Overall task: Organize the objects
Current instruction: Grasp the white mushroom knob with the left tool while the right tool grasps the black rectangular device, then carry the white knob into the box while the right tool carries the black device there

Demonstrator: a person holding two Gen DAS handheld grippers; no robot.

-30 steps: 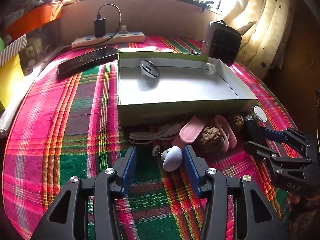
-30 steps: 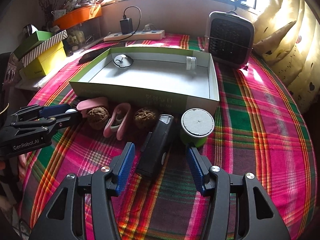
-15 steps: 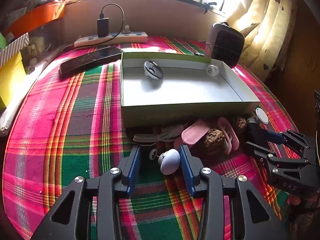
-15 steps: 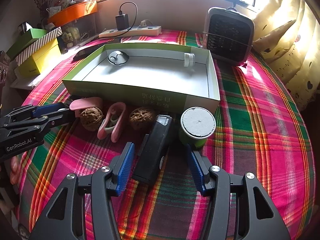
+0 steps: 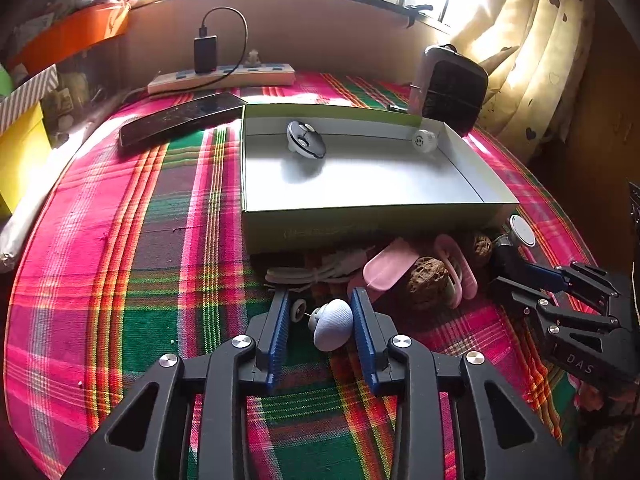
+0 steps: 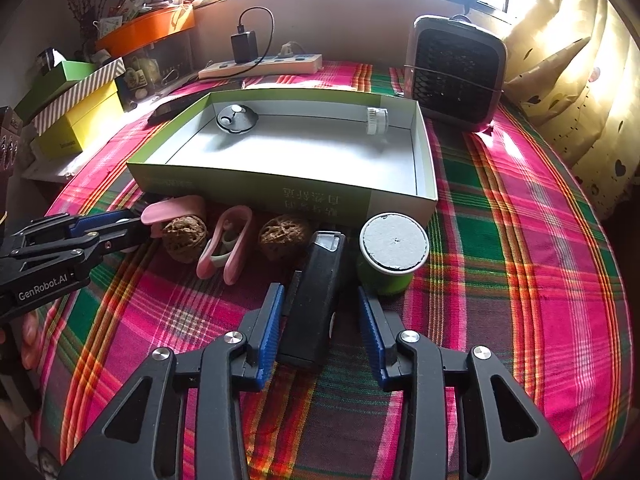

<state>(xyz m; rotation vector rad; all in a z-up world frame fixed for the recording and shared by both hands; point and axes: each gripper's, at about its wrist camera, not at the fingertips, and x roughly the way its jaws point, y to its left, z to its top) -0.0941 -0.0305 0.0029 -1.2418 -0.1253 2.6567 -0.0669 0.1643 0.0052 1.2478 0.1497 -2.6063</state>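
Before the tray (image 5: 360, 224): left gripper (image 5: 320, 320) closing around pale knob (image 5: 334, 330), right gripper (image 6: 320, 316) closing around black case (image 6: 316, 300), neither yet clamped, both evidently tray-bound.

- We count two walnuts (image 6: 185, 236), ahead-left of our right jaws.
- One black case (image 6: 316, 296) between them.
- One green can (image 6: 390, 258) ahead-right.
- One box (image 6: 256, 182) beyond, holding two small white items (image 6: 237, 118).
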